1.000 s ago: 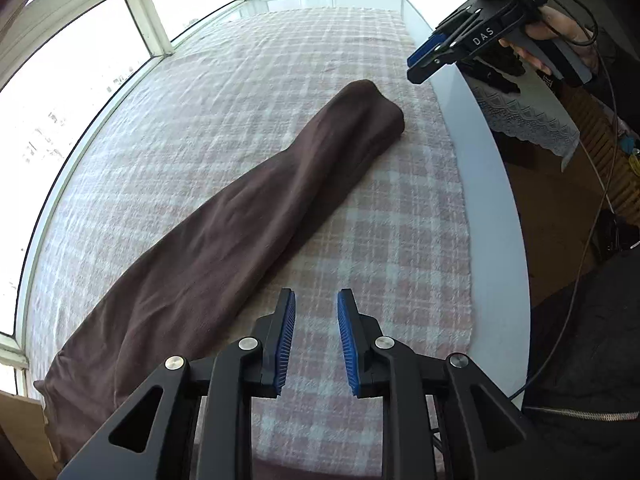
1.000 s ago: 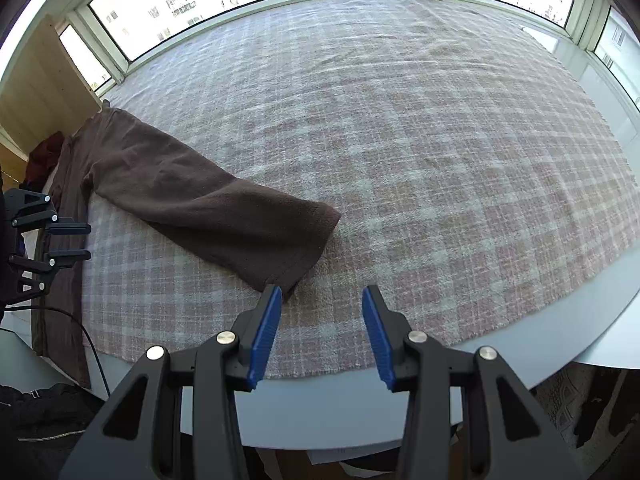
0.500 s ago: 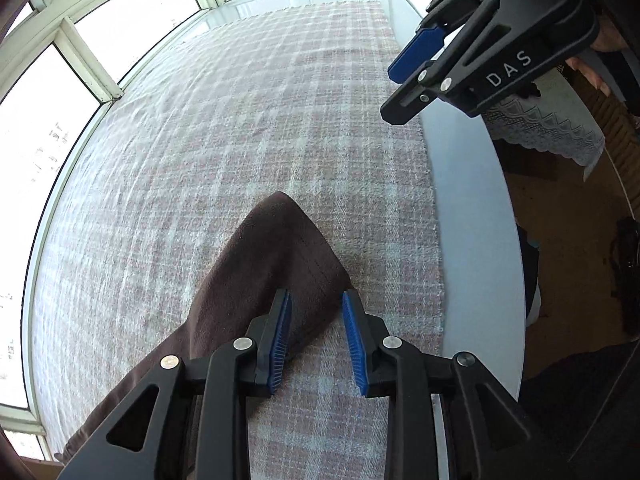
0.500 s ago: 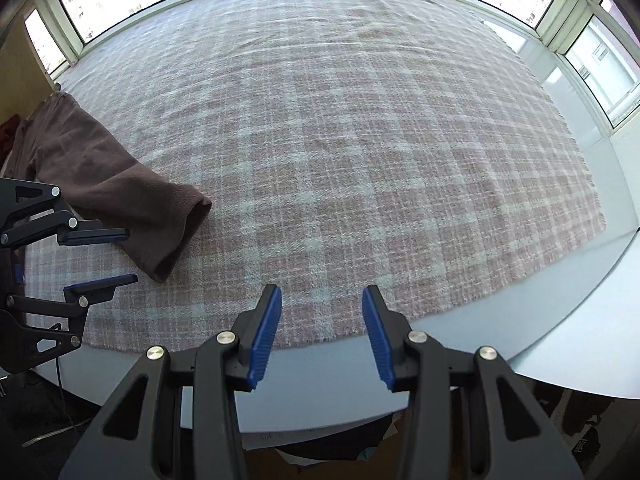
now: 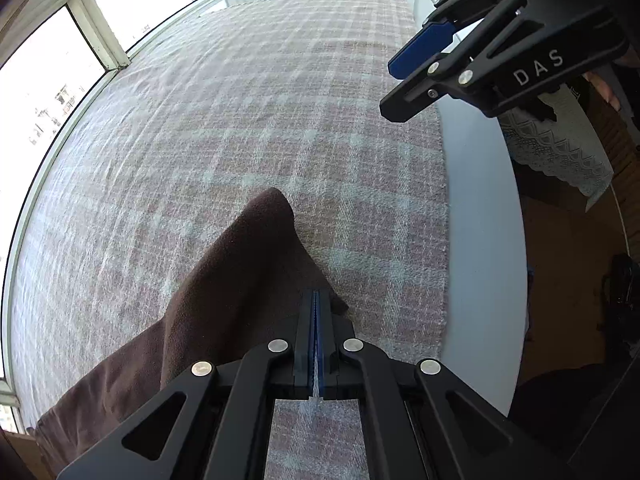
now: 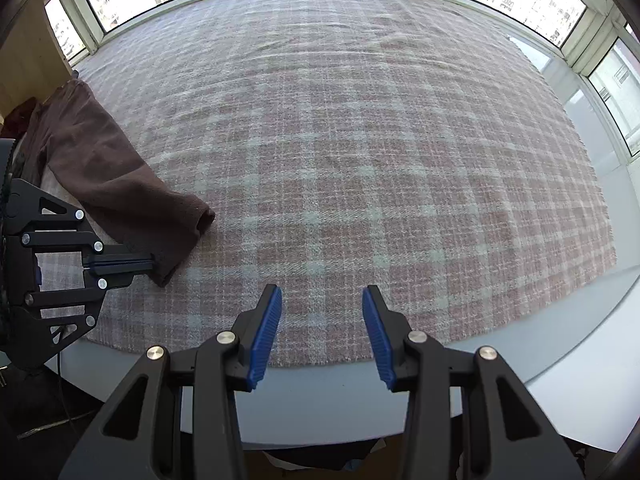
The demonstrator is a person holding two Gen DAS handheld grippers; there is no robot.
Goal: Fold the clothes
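White tabletop point(image 6: 560, 364) under a large pink-and-white plaid cloth point(image 6: 360, 152), windows along its far edges. Brown garment point(image 5: 224, 292) lies as a long narrow strip on the cloth's left part, its near end close to the cloth's near edge. Left tool point(image 5: 316, 300) clenched on the near corner of that garment end, pads pressed together over the fabric. Right tool point(image 6: 322, 320) released, jaws apart, nothing between them, hovering over the cloth's near edge to the right of the garment.
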